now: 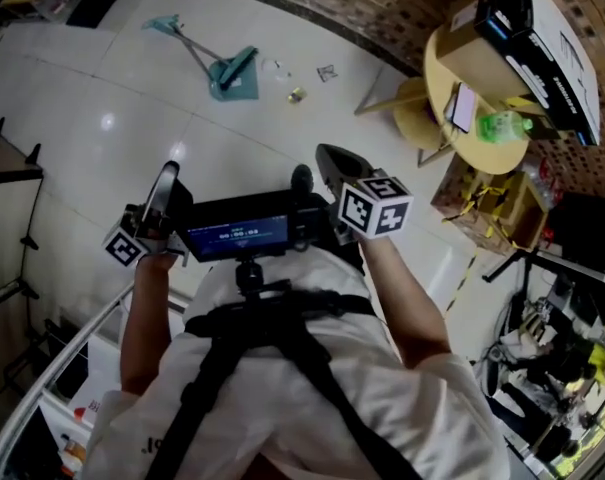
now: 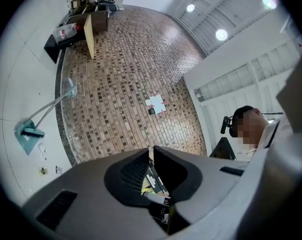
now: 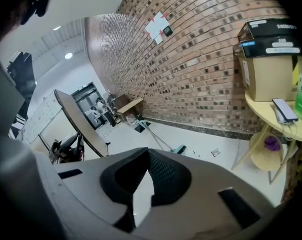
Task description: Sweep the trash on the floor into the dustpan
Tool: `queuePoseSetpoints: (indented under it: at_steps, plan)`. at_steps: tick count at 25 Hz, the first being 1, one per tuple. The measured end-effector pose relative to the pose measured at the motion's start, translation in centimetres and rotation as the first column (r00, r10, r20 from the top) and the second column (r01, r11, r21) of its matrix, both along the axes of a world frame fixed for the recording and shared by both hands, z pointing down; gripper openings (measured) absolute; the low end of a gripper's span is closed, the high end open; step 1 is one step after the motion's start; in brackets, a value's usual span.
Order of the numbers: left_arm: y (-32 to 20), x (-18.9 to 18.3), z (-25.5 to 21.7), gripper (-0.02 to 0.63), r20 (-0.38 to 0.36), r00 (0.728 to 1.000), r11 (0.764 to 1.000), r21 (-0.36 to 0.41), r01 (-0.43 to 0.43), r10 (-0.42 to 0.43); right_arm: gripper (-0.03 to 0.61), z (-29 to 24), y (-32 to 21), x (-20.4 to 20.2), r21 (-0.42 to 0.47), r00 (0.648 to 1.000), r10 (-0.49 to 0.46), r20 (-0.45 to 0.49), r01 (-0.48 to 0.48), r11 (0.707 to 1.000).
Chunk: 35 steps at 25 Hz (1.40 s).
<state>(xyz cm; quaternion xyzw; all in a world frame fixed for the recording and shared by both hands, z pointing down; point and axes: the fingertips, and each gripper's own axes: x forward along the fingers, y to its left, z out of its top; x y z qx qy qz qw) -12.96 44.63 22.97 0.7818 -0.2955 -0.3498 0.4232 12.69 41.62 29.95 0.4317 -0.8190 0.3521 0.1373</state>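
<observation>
A teal broom and dustpan (image 1: 232, 76) lie together on the white floor far ahead, with a long handle (image 1: 192, 46) running up-left. Small bits of trash (image 1: 296, 94) lie just to their right, one nearer the wall (image 1: 327, 72). My left gripper (image 1: 165, 193) and right gripper (image 1: 332, 168) are held close to my chest, both shut and empty, far from the broom. The left gripper view shows the teal set (image 2: 28, 134) and trash (image 2: 43, 170) at far left, beyond the shut left gripper (image 2: 151, 149). In the right gripper view the broom (image 3: 179, 149) and trash (image 3: 215, 152) lie past the shut right gripper (image 3: 147, 151).
A round yellow table (image 1: 444, 68) at the right holds a cardboard box (image 1: 482, 43), a phone (image 1: 462, 108) and a green bottle (image 1: 504, 125). A brick wall (image 1: 382, 8) runs behind it. A metal railing (image 1: 42, 378) curves at lower left. Cluttered gear (image 1: 562, 368) stands at lower right.
</observation>
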Motion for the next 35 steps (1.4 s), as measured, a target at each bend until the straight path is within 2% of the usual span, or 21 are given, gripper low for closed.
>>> queuePoseSetpoints:
  at_steps: [5,13,19,25,29,35]
  plan:
    - [-2.2,-2.5,1.1,0.026,0.014,1.000,1.000,-0.014,0.009,-0.009,0.005,0.7,-2.8,-3.3,0.013,1.000,-0.025,-0.015,0.025,1.000]
    - [-9.1,-1.9,1.6,0.044,0.067,0.995,0.995,-0.063,0.073,-0.068,0.005,2.3,-11.2,-3.4,-0.001,0.994,-0.111,-0.023,0.111,0.994]
    - [-16.2,0.2,1.8,0.046,0.071,0.991,0.989,-0.081,0.122,-0.116,0.006,3.5,-18.0,-1.7,-0.023,0.984,-0.171,-0.046,0.170,0.985]
    - [-21.0,0.0,2.0,0.046,0.104,0.975,0.971,-0.117,0.210,-0.198,0.006,3.8,-22.9,-2.2,-0.012,0.958,-0.274,-0.079,0.274,0.962]
    - [-22.9,-0.3,2.5,0.046,0.126,0.963,0.957,-0.142,0.255,-0.238,0.006,4.8,-25.0,-2.0,-0.023,0.949,-0.301,-0.094,0.300,0.954]
    - [-24.8,-3.5,3.1,0.046,0.174,0.940,0.934,-0.154,0.321,-0.295,0.014,5.4,-26.6,-4.6,-0.001,0.917,-0.361,-0.169,0.366,0.931]
